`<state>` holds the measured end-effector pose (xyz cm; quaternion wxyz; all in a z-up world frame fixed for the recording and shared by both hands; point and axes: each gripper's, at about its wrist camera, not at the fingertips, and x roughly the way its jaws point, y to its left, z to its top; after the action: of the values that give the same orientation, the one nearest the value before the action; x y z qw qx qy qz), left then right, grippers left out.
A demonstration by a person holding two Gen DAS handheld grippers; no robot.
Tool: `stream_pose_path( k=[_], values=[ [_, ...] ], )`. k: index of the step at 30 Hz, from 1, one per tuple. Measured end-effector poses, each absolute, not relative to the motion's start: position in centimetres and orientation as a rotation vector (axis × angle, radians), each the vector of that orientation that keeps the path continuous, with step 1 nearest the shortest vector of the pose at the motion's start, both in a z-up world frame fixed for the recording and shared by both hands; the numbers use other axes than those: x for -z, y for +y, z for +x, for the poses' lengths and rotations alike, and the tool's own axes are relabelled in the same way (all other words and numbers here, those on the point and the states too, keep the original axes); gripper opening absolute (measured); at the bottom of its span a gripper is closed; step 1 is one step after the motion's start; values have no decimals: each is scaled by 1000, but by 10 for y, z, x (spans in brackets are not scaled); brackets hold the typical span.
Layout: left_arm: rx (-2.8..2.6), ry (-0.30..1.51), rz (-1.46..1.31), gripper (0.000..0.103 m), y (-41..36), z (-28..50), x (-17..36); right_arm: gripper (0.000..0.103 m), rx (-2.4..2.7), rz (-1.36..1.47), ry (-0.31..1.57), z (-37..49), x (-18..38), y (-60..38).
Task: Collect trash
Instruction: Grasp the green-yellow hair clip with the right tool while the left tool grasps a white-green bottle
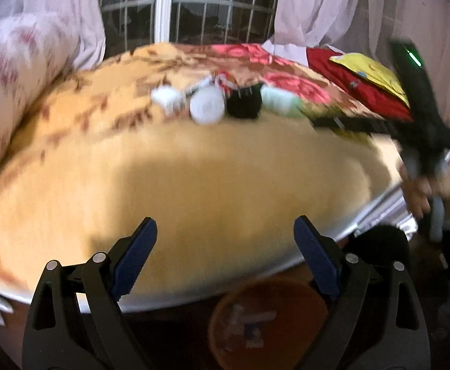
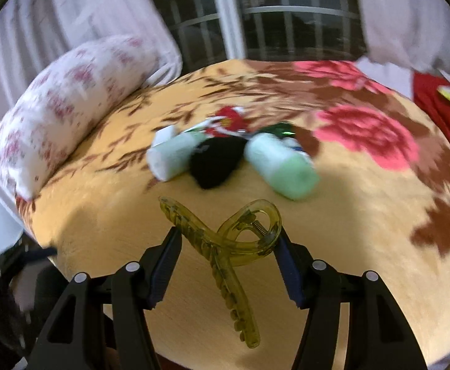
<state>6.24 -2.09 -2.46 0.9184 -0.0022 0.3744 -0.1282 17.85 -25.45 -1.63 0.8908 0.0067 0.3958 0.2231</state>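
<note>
My right gripper (image 2: 226, 240) is shut on a yellow translucent hair claw clip (image 2: 222, 246) and holds it above the yellow blanket (image 2: 348, 246). Beyond it lie two pale green bottles (image 2: 282, 166) (image 2: 175, 155), a black cloth item (image 2: 217, 162) and a red and white wrapper (image 2: 228, 121). My left gripper (image 1: 225, 243) is open and empty over the bed's near edge. In the left wrist view the same pile shows farther off: a white round lid (image 1: 208, 104), a white small box (image 1: 164, 98), the black item (image 1: 245, 103), a green bottle (image 1: 282, 101). The right gripper's body (image 1: 419, 108) appears at right, blurred.
An orange bin (image 1: 268, 323) with some scraps stands on the floor below the bed edge. A floral pillow (image 2: 67, 108) lies at the left. Red and yellow cloth (image 1: 367, 77) lies at the right. Window and curtains (image 2: 286, 27) stand behind.
</note>
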Motion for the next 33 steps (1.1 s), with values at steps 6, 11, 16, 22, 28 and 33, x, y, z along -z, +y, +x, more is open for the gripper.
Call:
stream_pose_path(
  k=[6,11,16,22,28,33],
  values=[
    [260,783,57,88,-42,153,0,59,-430,100,805,158,22,-290],
    [225,892,94,88,-53,226,17,60,-422,164,796,146,28,-311],
    [200,926,180,85,-63,252,36,60,-428,187,793,139,33,-322],
    [227,911,170,84,-67,267,35,60,-434,210,786,141,34,-328],
    [226,933,155,80,-68,283,45,60,-436,219,783,143,34,-325],
    [195,989,275,55,-85,287,58,60,-434,219,782,142,33,-324]
  ],
)
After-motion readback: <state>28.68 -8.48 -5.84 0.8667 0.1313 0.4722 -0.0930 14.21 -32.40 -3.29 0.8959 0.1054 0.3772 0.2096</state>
